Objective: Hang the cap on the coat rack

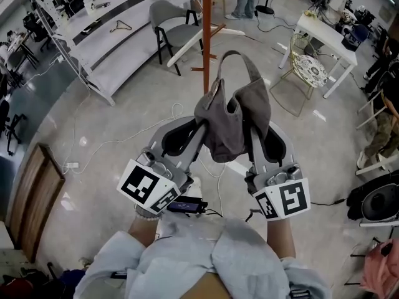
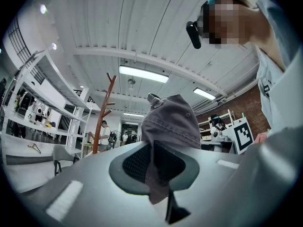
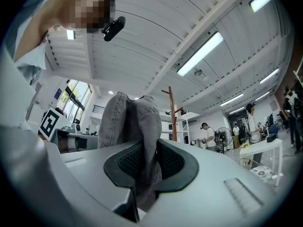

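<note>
Dead ahead past the cap (image 1: 232,114) rises the coat rack (image 1: 206,30), slightly left of centre; left gripper (image 1: 201,122) and right gripper (image 1: 254,129) each pinch a cap edge, holding it between them, equally near.

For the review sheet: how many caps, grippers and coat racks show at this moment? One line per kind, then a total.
cap: 1
grippers: 2, the left gripper and the right gripper, both shut on the cap
coat rack: 1
total: 4
</note>
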`<state>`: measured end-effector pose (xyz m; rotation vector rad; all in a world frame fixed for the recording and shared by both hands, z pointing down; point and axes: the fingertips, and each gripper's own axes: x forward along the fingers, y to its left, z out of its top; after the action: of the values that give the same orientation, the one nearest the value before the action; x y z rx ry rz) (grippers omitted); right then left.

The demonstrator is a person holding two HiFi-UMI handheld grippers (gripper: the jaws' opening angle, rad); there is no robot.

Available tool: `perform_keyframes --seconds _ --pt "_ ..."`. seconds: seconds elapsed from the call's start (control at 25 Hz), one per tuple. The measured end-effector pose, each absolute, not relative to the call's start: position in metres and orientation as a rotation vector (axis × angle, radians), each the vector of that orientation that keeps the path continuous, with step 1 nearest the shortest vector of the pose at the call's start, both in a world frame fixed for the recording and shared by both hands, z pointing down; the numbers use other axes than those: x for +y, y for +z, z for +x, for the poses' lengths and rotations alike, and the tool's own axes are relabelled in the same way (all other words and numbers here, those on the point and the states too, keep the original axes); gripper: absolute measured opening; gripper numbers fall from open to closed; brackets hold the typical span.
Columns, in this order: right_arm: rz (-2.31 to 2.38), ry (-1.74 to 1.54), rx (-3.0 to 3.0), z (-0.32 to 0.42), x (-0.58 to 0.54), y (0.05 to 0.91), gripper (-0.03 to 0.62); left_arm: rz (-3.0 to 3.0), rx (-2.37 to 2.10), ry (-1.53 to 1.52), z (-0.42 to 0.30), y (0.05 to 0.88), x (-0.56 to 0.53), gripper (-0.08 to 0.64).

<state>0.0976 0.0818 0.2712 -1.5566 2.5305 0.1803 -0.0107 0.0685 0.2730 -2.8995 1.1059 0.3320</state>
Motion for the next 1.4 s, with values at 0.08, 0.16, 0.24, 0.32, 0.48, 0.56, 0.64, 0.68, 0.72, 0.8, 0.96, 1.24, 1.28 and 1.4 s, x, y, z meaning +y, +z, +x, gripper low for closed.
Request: perform_keyframes --seconds 0.08,0.16,0.24,0.32,0.48,0.56,0.64,0.68,0.72,0.8,0.96,1.24,1.28,1.4 --pt "-1.558 0.181 2.529 0.096 0.067 0.270 0.064 -2.901 1.104 0.336 -0.013 0.271 0.053 0.032" --pt "-1.563 0.183 2.529 0.093 0.049 0.269 0.064 -2.904 1.102 0.336 -0.015 0.271 0.035 0.032" --pt "-1.566 0.183 2.527 0.091 0.030 0.270 0.064 -2.906 1.099 0.337 -0.017 0.272 0.015 0.032" --pt "-1.571 0.183 2.524 0.091 0.013 0.273 0.064 -2.907 1.090 0.342 -0.017 0.275 -0.003 0.032" --pt "-1.588 0.187 2.515 0.092 -0.021 0.275 0.064 -2.913 1.069 0.349 -0.016 0.276 -0.038 0.032" --pt "-1.596 0.186 2.514 0.090 -0.039 0.271 0.064 -2.919 1.064 0.352 -0.018 0.272 -0.057 0.032" --pt "-1.605 0.183 2.511 0.088 -0.055 0.269 0.064 -2.923 1.054 0.353 -0.020 0.270 -0.074 0.031" --pt "-1.611 0.183 2.508 0.087 -0.061 0.268 0.064 -2.925 1.047 0.353 -0.020 0.269 -0.081 0.031" --pt "-1.617 0.184 2.505 0.087 -0.068 0.269 0.064 -2.927 1.040 0.354 -0.020 0.269 -0.088 0.031" --pt "-1.626 0.188 2.497 0.085 -0.080 0.268 0.064 -2.928 1.028 0.356 -0.023 0.269 -0.101 0.031" --pt "-1.638 0.192 2.488 0.078 -0.107 0.267 0.064 -2.929 1.010 0.353 -0.029 0.267 -0.129 0.031" --pt "-1.652 0.181 2.476 0.075 -0.145 0.271 0.064 -2.935 0.991 0.344 -0.032 0.271 -0.167 0.031" --pt "-1.655 0.181 2.476 0.074 -0.149 0.272 0.064 -2.937 0.990 0.344 -0.033 0.273 -0.170 0.031" --pt "-1.665 0.174 2.476 0.074 -0.156 0.274 0.064 -2.947 0.986 0.344 -0.033 0.275 -0.177 0.031"
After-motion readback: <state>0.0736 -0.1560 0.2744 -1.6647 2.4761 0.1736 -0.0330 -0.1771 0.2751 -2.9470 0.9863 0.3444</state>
